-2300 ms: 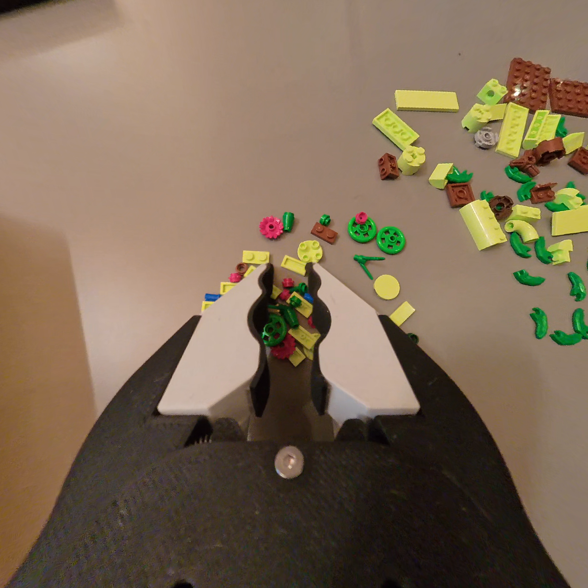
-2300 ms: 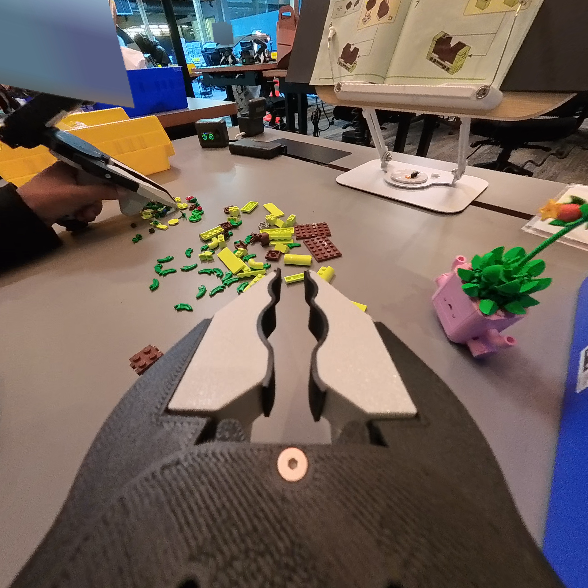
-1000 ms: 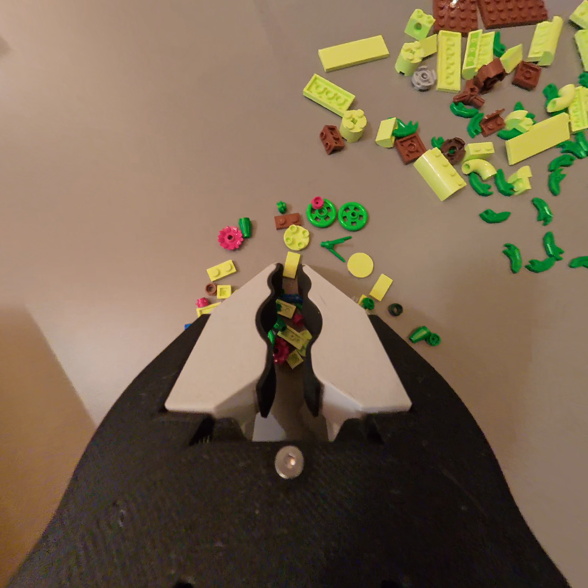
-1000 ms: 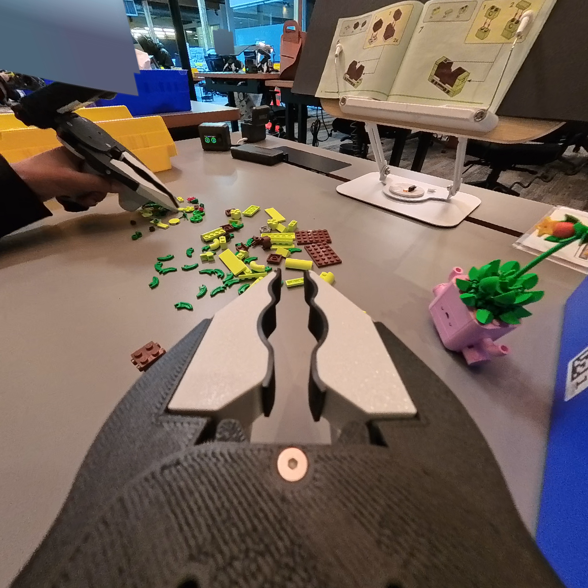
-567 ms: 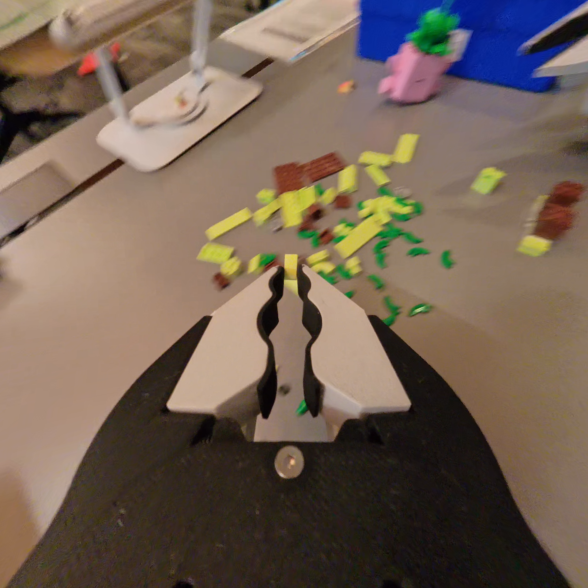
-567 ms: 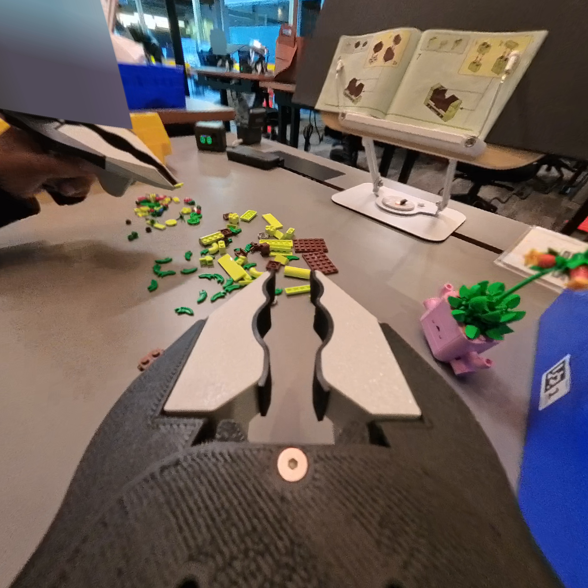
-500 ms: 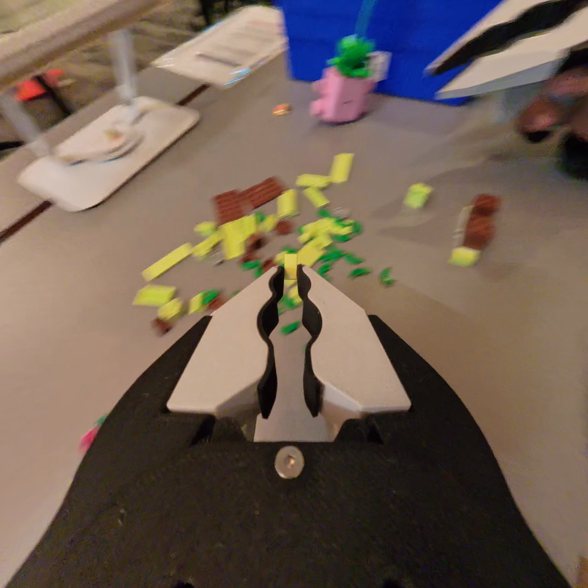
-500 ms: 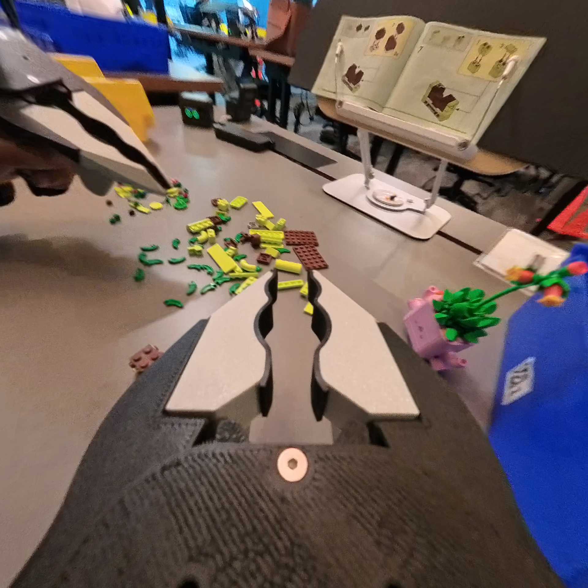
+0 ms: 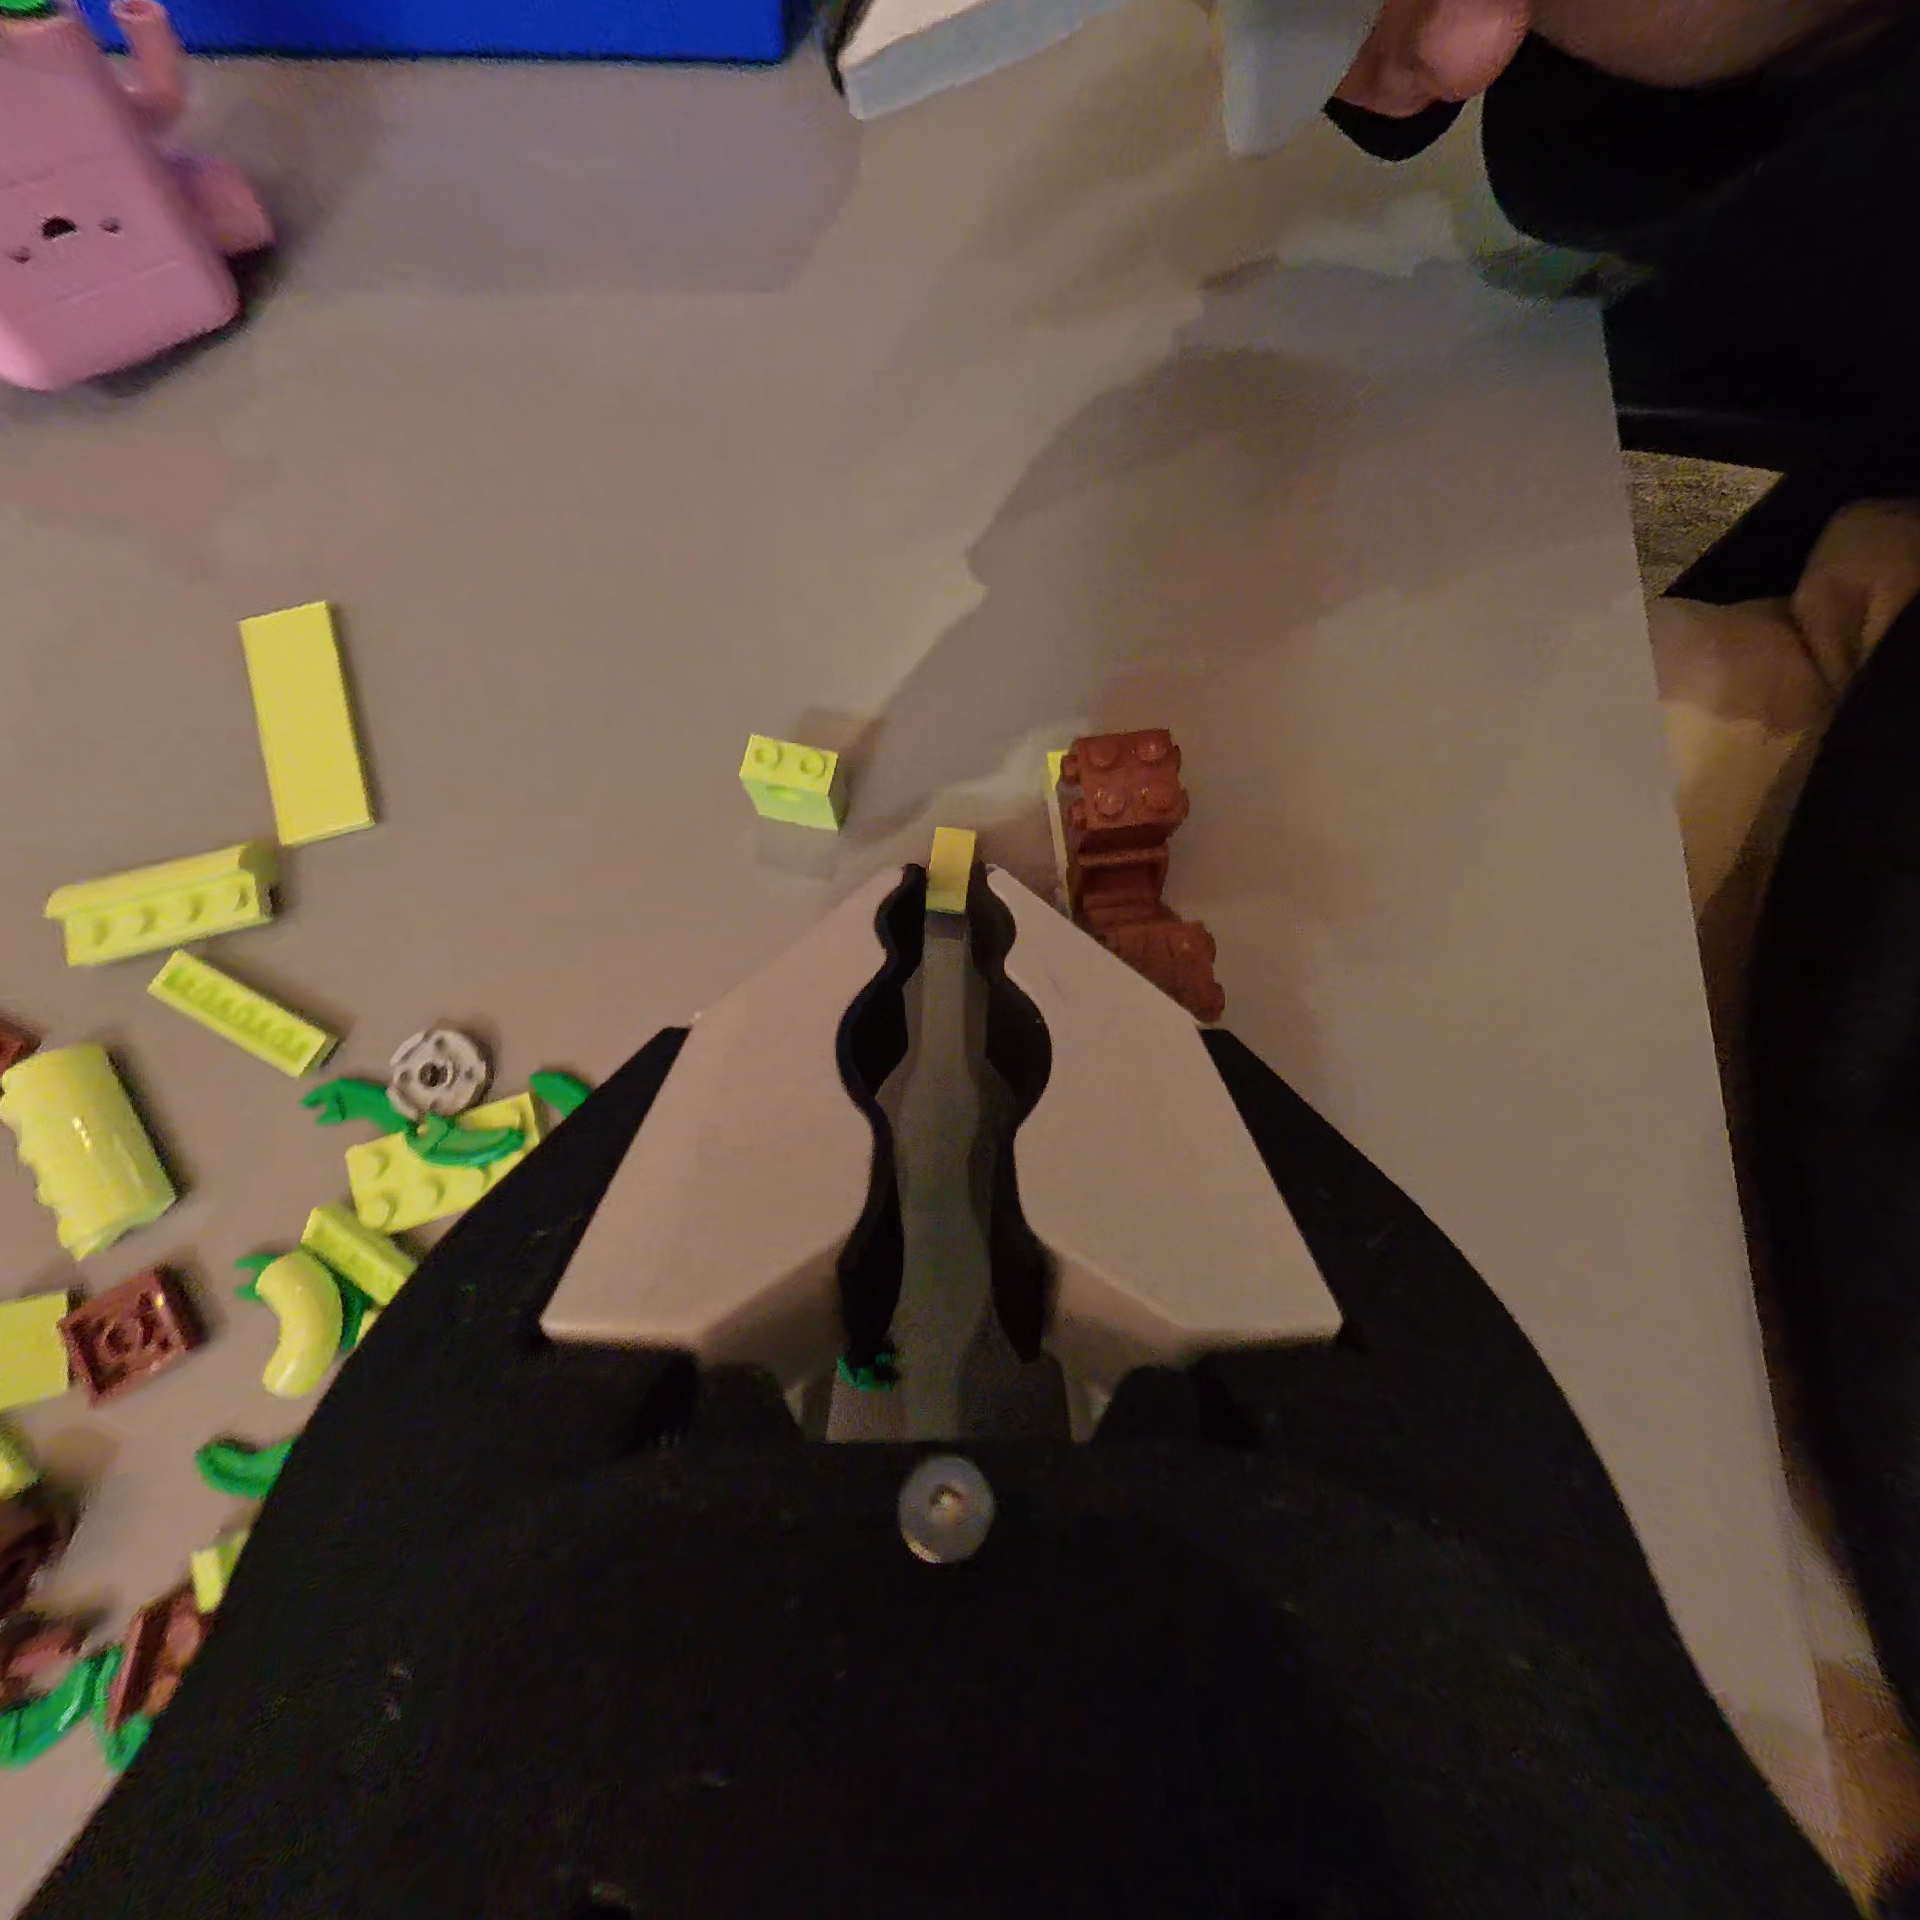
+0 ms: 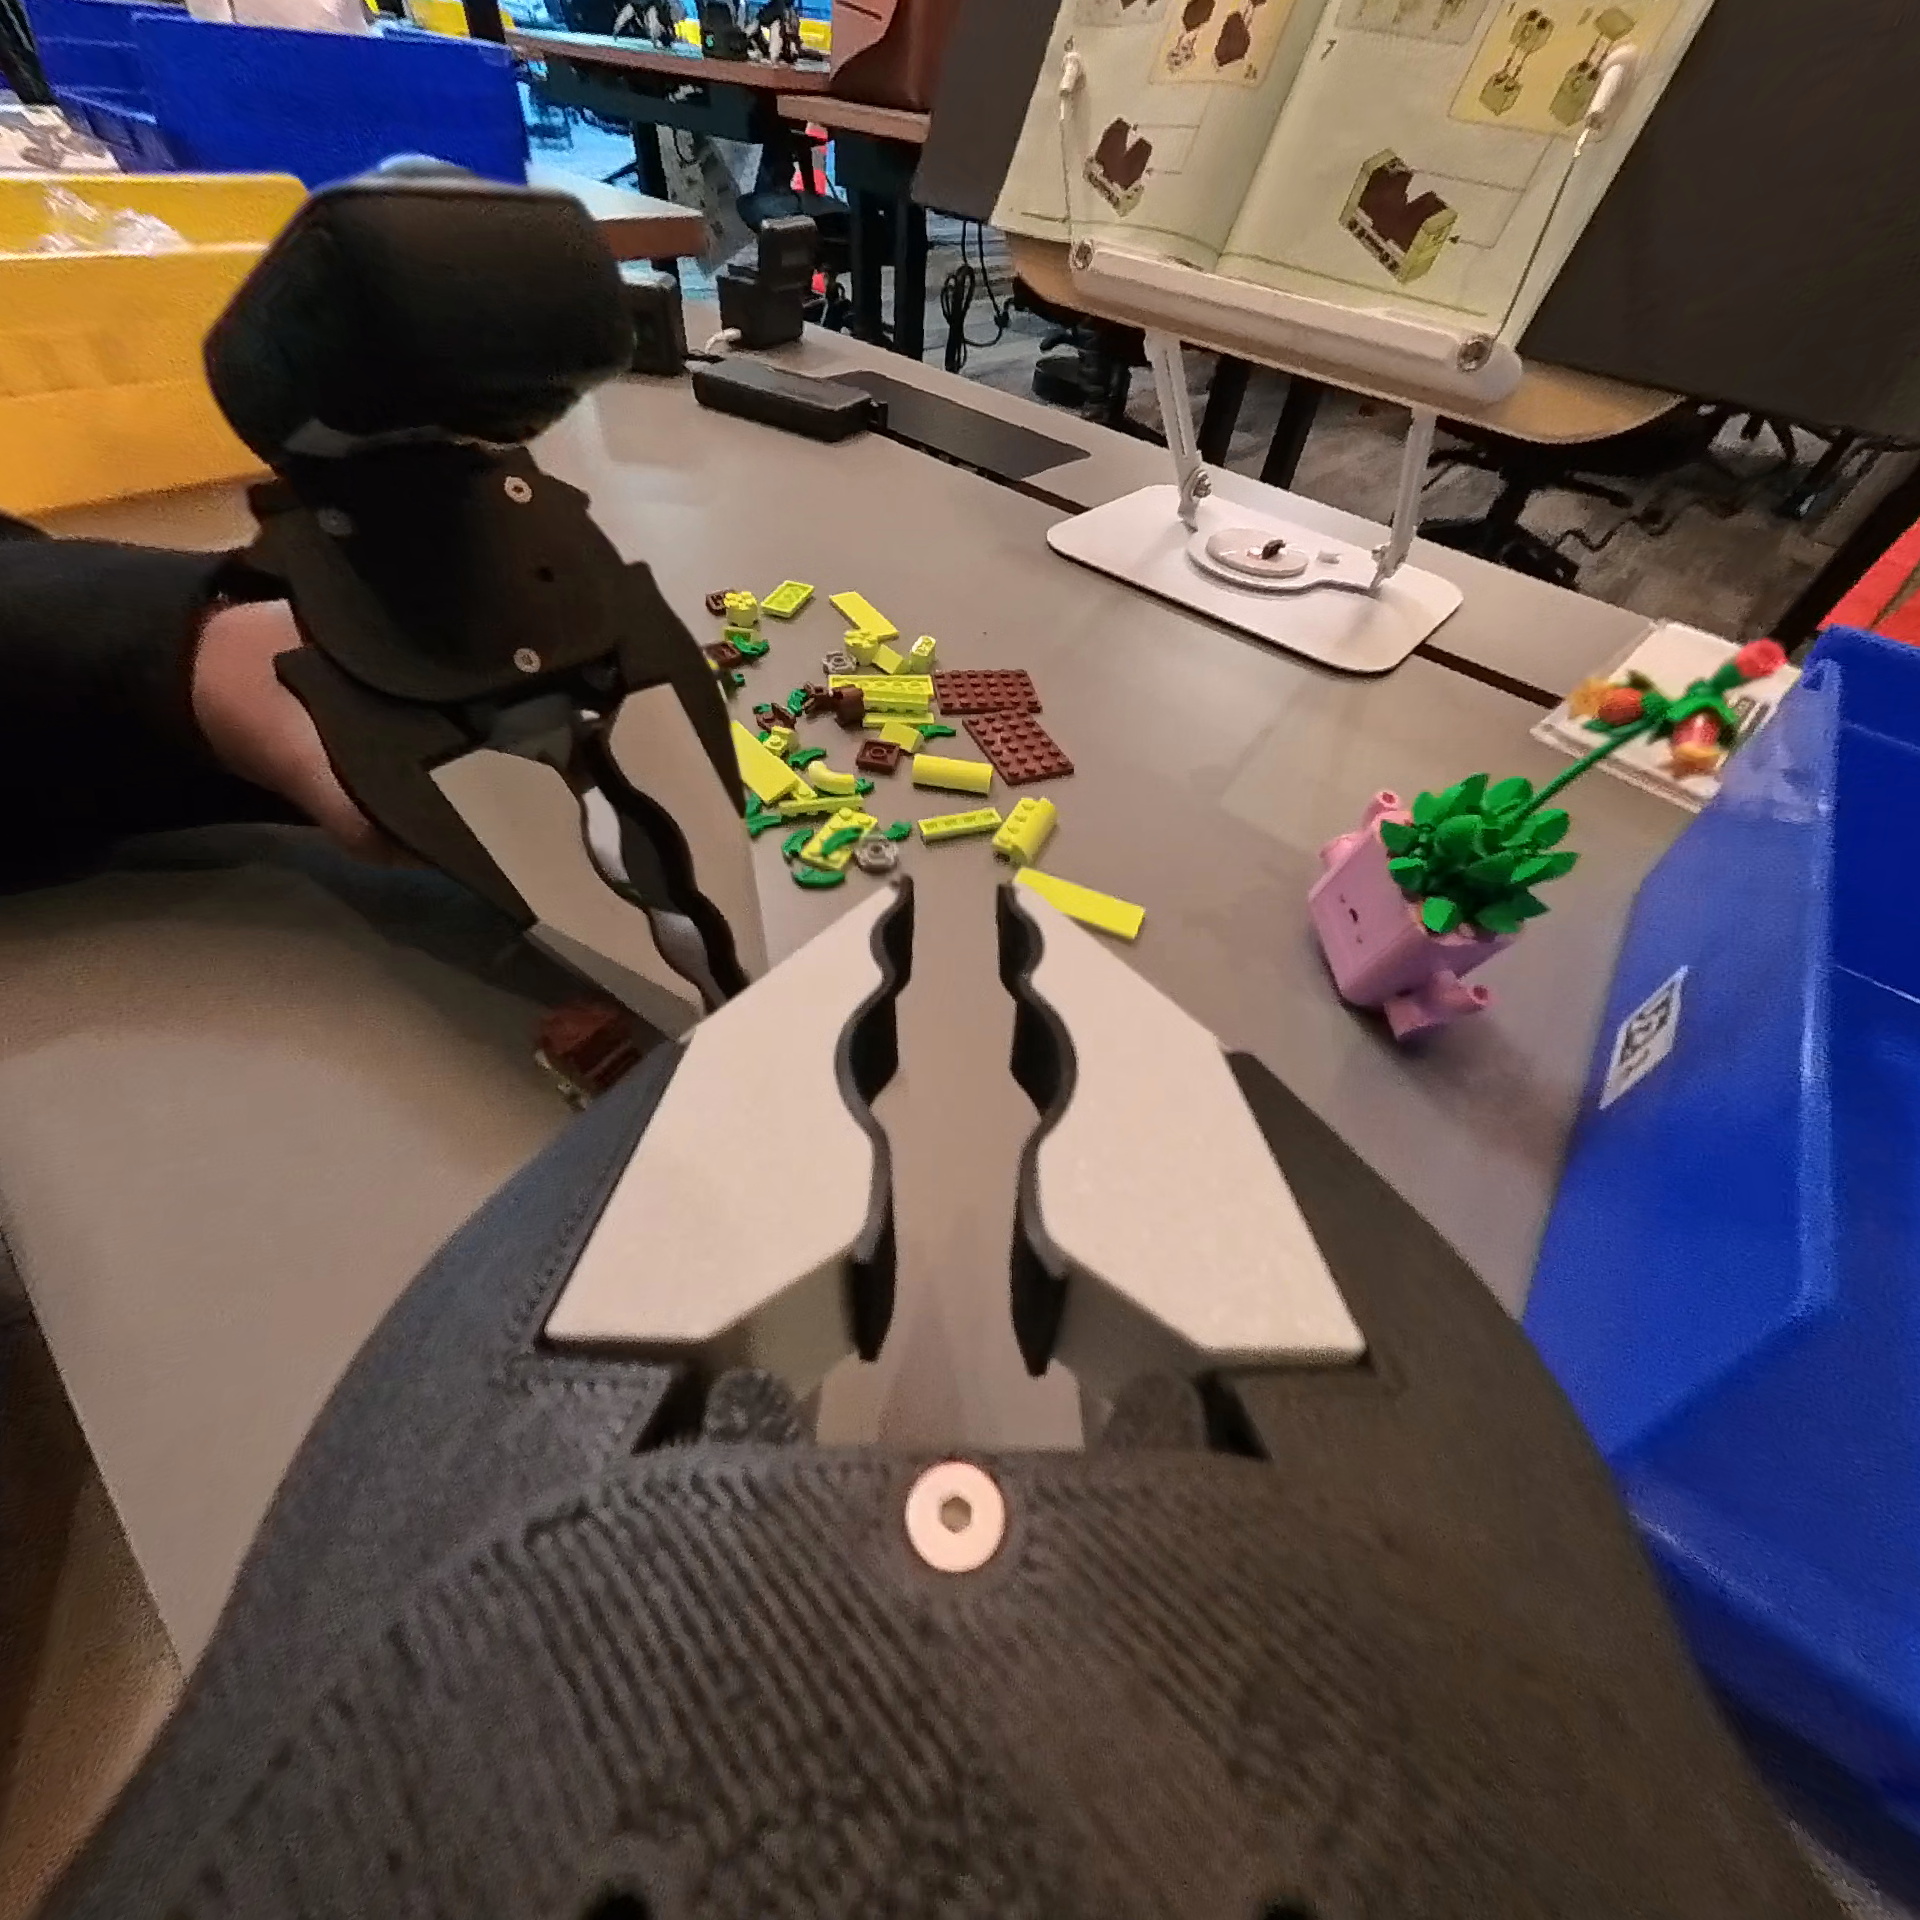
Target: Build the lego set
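Left wrist view: left gripper [image 9: 948, 894] pinches a small yellow plate [image 9: 951, 869] at its tips, poised beside the brown assembly [image 9: 1130, 852] at 1 o'clock. Align studs squarely before pressing. Right gripper [image 10: 954, 896] hangs empty, jaws apart, and could steady that assembly.

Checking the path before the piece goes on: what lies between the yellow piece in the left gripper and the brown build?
Only bare grey table, as the left wrist view shows. The yellow piece in the left gripper sits just left of the brown build.
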